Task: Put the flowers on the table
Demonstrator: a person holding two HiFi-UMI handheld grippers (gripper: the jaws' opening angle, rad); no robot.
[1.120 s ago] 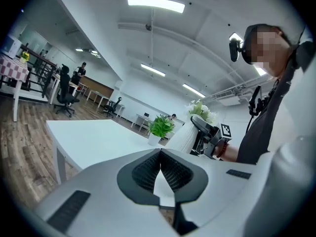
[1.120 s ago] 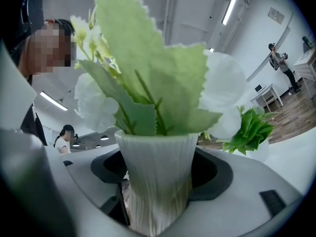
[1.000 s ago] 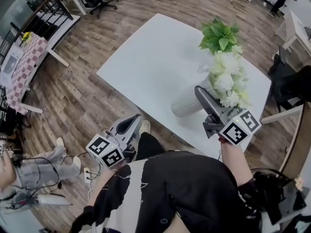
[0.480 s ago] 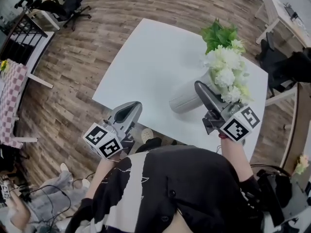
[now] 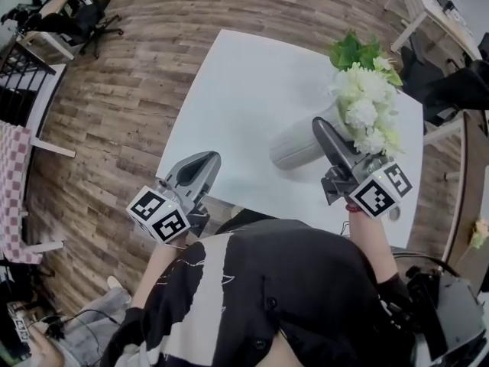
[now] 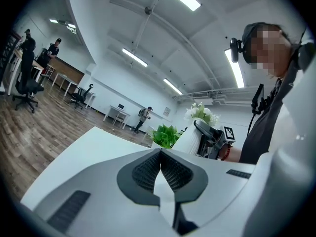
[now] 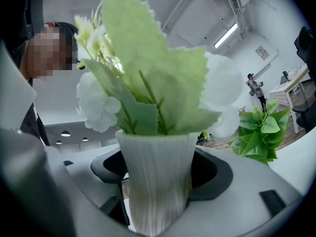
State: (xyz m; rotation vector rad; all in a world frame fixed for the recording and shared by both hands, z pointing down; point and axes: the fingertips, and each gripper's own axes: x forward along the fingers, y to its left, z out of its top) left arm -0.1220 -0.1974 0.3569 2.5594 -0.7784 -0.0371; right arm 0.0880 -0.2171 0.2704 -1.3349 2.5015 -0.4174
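Note:
A white ribbed vase (image 5: 299,145) with white flowers (image 5: 365,107) is over the near right part of the white table (image 5: 244,82). My right gripper (image 5: 319,128) is shut on the vase. In the right gripper view the vase (image 7: 157,181) fills the gap between the jaws, with the flowers (image 7: 148,78) above it. I cannot tell whether its base touches the table. My left gripper (image 5: 197,165) is shut and empty at the table's near left edge. The left gripper view shows its jaws (image 6: 160,154) closed, with the vase (image 6: 190,139) beyond.
A green leafy plant (image 5: 357,52) stands on the table just behind the flowers. Wooden floor surrounds the table. Office chairs (image 5: 80,17) stand at the far left, another desk (image 5: 428,2) at the far right. A person (image 6: 146,113) stands far off.
The head view has shifted and turned a little. My right gripper keeps its hold on the vase. My left gripper has risen slightly towards the table's near edge.

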